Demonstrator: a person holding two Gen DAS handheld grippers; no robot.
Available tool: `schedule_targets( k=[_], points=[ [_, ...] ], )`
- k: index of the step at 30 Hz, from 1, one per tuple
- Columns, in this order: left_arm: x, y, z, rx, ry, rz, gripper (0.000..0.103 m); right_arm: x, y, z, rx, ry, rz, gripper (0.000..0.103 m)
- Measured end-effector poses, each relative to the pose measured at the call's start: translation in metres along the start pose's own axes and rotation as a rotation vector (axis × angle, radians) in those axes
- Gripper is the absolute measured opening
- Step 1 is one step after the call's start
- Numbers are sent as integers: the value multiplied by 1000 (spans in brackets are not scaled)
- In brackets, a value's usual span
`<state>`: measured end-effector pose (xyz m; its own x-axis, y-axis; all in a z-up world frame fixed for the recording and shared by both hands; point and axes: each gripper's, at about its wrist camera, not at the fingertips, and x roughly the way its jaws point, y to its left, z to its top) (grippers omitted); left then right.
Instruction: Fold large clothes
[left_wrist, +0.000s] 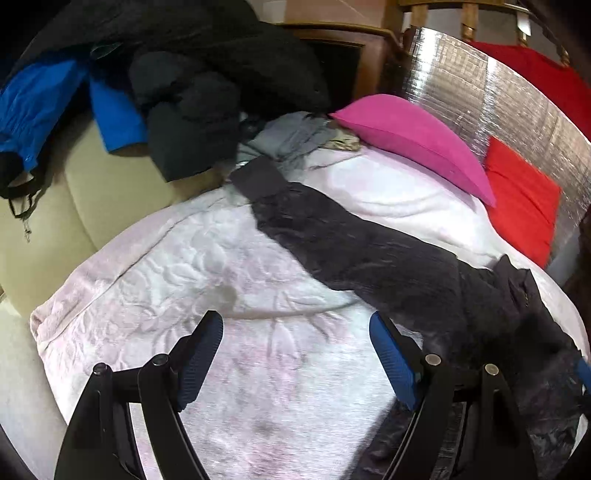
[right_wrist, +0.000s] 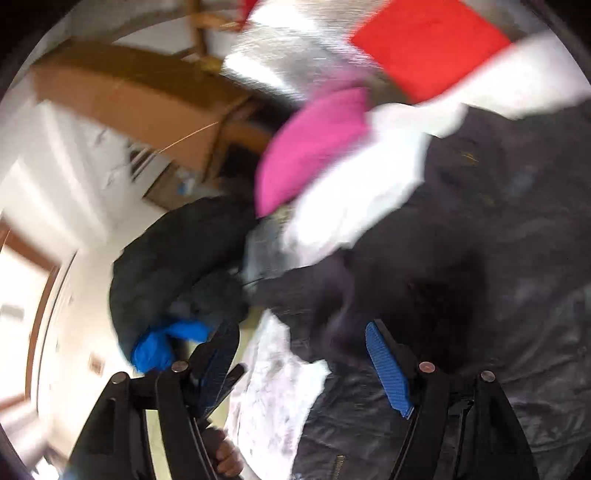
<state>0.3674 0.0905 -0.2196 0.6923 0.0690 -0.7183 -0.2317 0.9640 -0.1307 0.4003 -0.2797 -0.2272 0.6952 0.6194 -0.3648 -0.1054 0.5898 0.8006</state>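
Dark jacket (left_wrist: 388, 258) lies spread on the pale blanket (left_wrist: 221, 266), its sleeve ahead-right of the left gripper (left_wrist: 295, 354). Both the left and right gripper (right_wrist: 303, 365) gape, empty. Step: reaching; next, pinch the sleeve.

Both wrist views above bed (left_wrist: 155, 258)
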Motion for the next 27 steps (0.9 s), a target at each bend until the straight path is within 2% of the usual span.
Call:
schedule_targets(
  k=[2,4,5,6,8,11,12,15,17,19,20,21,23,27],
  points=[
    [2,8,1,-12,6,7,82,-1,8,1,-74,-2,-70,74],
    [5,14,2,-26,13,11,82,6,0,0,-113,23,-206,62],
    [10,20,4,-42,25,6,82,11,-6,-3,-120,43,-238,42],
    [13,23,4,-58,36,-2,82,19,-15,-7,-120,79,-267,34],
    [26,33,7,-110,68,-28,82,35,-34,-18,-118,150,-310,34],
    [46,47,11,-191,104,-61,82,71,-66,-43,-154,296,-460,34],
    [55,53,13,-231,111,-82,82,76,-72,-49,-173,310,-478,34],
    [78,63,21,-293,130,-151,82,54,-67,-46,-194,254,-406,35],
    [94,69,31,-338,128,-201,82,24,-63,-41,-215,203,-354,36],
    [108,72,42,-388,117,-262,82,-5,-66,-39,-228,171,-357,40],
    [121,73,50,-424,115,-305,82,-14,-71,-39,-222,163,-356,58],
    [130,73,54,-446,122,-324,82,-25,-76,-38,-208,150,-353,70],
    [151,70,60,-481,157,-348,82,-40,-82,-34,-185,102,-360,70],
    [189,56,67,-492,199,-394,78,-47,-87,-20,-159,71,-345,70]
  ],
)
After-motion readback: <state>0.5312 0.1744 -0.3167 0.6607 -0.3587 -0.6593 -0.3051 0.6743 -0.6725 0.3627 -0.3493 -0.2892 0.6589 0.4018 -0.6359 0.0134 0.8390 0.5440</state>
